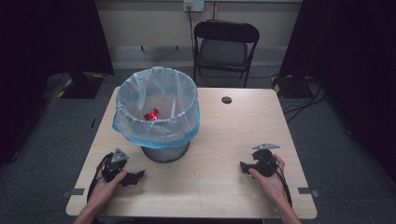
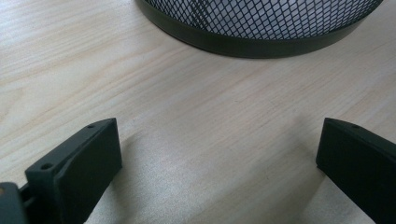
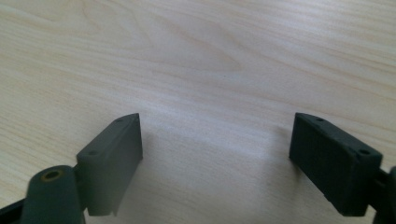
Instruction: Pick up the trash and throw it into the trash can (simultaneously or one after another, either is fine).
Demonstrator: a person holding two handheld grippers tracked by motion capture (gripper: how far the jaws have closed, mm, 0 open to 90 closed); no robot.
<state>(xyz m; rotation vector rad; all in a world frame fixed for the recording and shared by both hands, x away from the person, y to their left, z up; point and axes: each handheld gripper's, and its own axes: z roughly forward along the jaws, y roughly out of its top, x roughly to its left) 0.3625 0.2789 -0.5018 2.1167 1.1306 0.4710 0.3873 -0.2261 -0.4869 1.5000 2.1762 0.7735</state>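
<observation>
Left gripper (image 1: 135, 176): resting on the desk (image 1: 224, 140) near its front left corner, held in the person's left hand (image 1: 108, 184). Jaws spread wide apart with nothing between them; in the left gripper view the gap (image 2: 219, 154) shows bare wood grain, and the jaws point toward the bin's base.

Bin (image 1: 166, 151): black wire-mesh basket standing upright on the left half of the desk, just beyond the left gripper and apart from it. Its dark bottom rim and mesh wall (image 2: 261, 23) show in the left gripper view.

Bag (image 1: 156, 128): thin, translucent, bluish-white liner folded out over the bin's rim and hanging down its sides.

Can (image 1: 152, 114): red, lying inside the lined bin, low down, on its side.

Hole (image 1: 226, 100): small dark round cable opening in the desk top, toward the far edge, right of the bin.

Right gripper (image 1: 243, 166): resting on the desk near its front right, held in the person's right hand (image 1: 268, 176), well apart from the bin. Jaws wide open and empty (image 3: 215, 149), bare desk between them.

Chair (image 1: 225, 46): black folding chair on the floor behind the desk.
</observation>
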